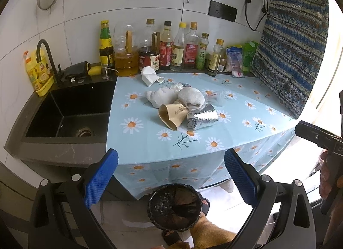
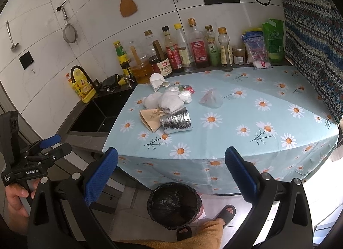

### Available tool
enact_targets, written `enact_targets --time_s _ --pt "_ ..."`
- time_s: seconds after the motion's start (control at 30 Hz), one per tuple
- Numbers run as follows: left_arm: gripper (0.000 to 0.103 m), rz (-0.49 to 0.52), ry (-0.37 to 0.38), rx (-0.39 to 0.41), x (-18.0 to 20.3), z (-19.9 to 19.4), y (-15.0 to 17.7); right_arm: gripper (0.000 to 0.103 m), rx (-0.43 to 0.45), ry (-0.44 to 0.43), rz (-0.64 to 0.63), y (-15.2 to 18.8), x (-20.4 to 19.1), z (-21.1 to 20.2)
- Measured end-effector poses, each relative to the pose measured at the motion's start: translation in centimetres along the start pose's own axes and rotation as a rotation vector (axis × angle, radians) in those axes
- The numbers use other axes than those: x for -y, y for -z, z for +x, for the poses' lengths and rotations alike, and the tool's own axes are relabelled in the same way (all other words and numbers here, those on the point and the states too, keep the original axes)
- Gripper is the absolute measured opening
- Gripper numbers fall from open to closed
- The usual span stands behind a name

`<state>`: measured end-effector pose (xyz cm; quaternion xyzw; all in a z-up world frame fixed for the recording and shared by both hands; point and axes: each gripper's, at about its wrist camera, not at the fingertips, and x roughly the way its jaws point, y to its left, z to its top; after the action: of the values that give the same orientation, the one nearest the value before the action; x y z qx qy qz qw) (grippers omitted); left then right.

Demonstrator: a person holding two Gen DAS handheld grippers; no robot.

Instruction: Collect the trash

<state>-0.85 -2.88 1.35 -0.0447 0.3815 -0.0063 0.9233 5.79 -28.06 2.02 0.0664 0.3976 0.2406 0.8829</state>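
Note:
A heap of trash lies mid-counter on the daisy-print cloth point(image 1: 235, 98) point(image 2: 268, 103): crumpled white tissues point(image 1: 190, 96) point(image 2: 169, 100), a flattened brown paper cup point(image 1: 170, 117) point(image 2: 151, 119), a foil roll point(image 1: 204, 118) point(image 2: 176, 121), a clear plastic cup point(image 1: 219, 97) point(image 2: 211, 98) and a squashed white cup point(image 1: 150, 76) point(image 2: 157, 80). A black-lined waste bin point(image 1: 174, 207) point(image 2: 174, 205) stands on the floor below the counter edge. My left gripper point(image 1: 171, 178) and right gripper point(image 2: 171, 176) both hover open over the bin, short of the counter, holding nothing.
A black sink point(image 1: 70, 113) point(image 2: 96, 116) with a faucet point(image 1: 46, 55) lies left of the cloth. Several sauce and oil bottles point(image 1: 167, 49) point(image 2: 193, 49) line the back wall. A patterned curtain point(image 1: 293, 55) point(image 2: 313, 45) hangs at right. The person's sandalled feet point(image 2: 225, 214) stand beside the bin.

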Motion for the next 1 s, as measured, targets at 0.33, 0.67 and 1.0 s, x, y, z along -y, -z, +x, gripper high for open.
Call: enact_targets --time_s 0.33,0.67,1.0 --pt "0.096 0.034 0.015 -0.035 -0.1 0.4 0.3 0.099 -0.021 0.009 0.017 0.2 -0.1 0.6" --pt "0.096 0.011 0.028 -0.073 -0.1 3.1 -0.6 0.099 -0.062 0.021 -0.005 -1.1 1.5 2.5" --pt "0.096 -0.069 0.025 -0.147 0.5 7.5 -2.2 0.099 -0.136 0.005 -0.041 -5.7 5.9 8.9"
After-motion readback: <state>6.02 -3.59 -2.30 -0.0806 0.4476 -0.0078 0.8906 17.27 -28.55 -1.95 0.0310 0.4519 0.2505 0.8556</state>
